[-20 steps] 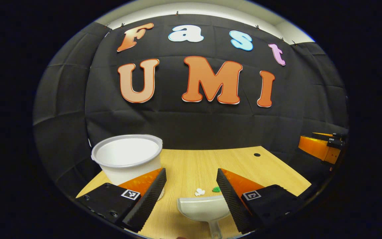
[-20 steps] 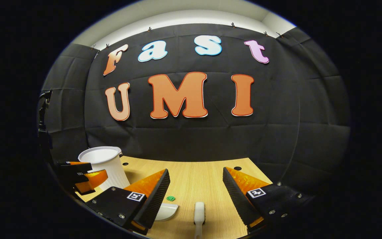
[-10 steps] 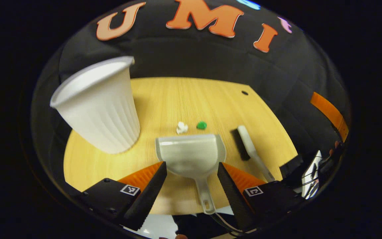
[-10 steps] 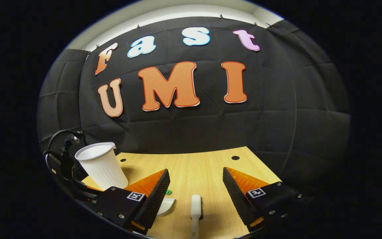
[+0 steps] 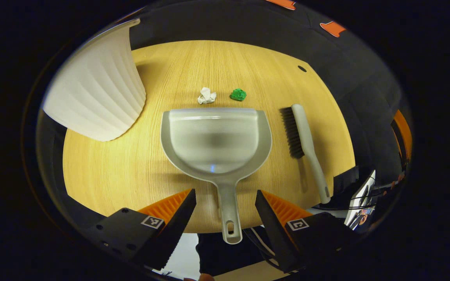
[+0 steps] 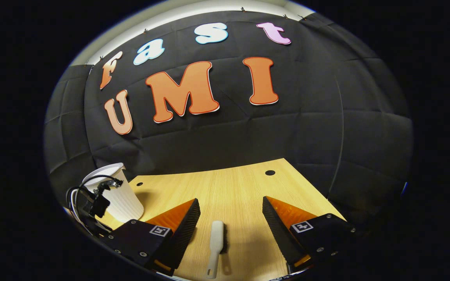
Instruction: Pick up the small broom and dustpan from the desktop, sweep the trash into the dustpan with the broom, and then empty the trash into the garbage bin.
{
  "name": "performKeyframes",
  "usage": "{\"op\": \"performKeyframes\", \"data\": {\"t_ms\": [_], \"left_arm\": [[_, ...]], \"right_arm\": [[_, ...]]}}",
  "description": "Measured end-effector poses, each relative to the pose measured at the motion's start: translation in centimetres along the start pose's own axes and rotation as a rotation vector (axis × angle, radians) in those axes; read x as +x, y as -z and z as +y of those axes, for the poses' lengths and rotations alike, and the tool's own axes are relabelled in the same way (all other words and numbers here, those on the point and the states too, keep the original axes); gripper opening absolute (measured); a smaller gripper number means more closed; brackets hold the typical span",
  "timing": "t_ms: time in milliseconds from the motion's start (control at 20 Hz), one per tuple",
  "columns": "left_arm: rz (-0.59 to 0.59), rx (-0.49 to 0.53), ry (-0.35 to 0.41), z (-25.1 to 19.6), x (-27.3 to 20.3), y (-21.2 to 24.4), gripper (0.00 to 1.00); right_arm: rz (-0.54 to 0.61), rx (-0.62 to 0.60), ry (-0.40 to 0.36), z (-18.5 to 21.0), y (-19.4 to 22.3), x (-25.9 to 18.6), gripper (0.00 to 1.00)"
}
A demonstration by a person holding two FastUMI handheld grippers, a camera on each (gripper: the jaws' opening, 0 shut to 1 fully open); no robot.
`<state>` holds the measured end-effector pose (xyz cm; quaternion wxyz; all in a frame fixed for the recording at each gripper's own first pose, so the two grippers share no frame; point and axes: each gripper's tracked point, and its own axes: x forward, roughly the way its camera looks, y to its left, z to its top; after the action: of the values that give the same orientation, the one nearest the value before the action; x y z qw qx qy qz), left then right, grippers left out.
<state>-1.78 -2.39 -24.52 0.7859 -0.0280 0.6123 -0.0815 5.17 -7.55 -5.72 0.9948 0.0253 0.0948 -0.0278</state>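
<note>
Left gripper [image 5: 225,212]: fingers spread wide, poised above the dustpan [image 5: 216,140] handle, grasping nothing. Dustpan lies flat on the desk [image 5: 111,171], mouth facing two trash scraps [image 5: 207,95] just beyond. Broom [image 5: 303,144] lies right of the dustpan. Bin [image 5: 96,93] stands far left. Right gripper [image 6: 231,230]: fingers released, above the broom
</note>
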Motion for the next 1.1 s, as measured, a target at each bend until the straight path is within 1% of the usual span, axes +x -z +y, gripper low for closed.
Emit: {"op": "performKeyframes", "data": {"t_ms": [150,200,400,600,800,900,950,1000,1050,1100], "left_arm": [[0.027,0.025,-0.072,0.6,1.2,-0.1,0.98],[0.034,0.028,-0.085,0.7,1.5,-0.2,0.98],[0.073,-0.005,-0.078,-0.2,2.8,-0.3,0.98],[0.081,0.023,-0.090,-0.6,3.7,-0.4,0.99],[0.093,0.006,-0.095,-0.6,3.9,-0.5,0.98],[0.095,-0.006,-0.099,-0.4,3.9,-0.4,0.94],[0.099,-0.005,-0.102,-0.3,3.8,-0.4,0.87],[0.100,-0.005,-0.108,-0.1,3.8,-0.5,0.82],[0.100,-0.003,-0.115,0.1,3.8,-0.4,0.65],[0.103,-0.001,-0.121,0.2,3.7,-0.3,0.62]], "right_arm": [[0.010,0.007,-0.003,-0.9,0.2,0.5,0.96],[0.008,0.000,-0.003,-1.2,0.2,0.6,0.96],[0.030,0.013,-0.015,-2.1,0.7,1.0,0.96],[0.063,0.014,-0.012,-3.1,1.5,1.2,0.96],[0.080,0.004,-0.024,-3.0,2.0,1.6,0.96],[0.086,0.000,-0.031,-2.8,2.2,1.8,0.96],[0.090,-0.006,-0.034,-2.7,2.4,1.9,0.96],[0.097,-0.011,-0.040,-2.6,2.6,2.1,0.96],[0.109,-0.013,-0.047,-2.5,3.0,2.2,0.96],[0.118,-0.009,-0.053,-2.3,3.2,2.4,0.96]]}}
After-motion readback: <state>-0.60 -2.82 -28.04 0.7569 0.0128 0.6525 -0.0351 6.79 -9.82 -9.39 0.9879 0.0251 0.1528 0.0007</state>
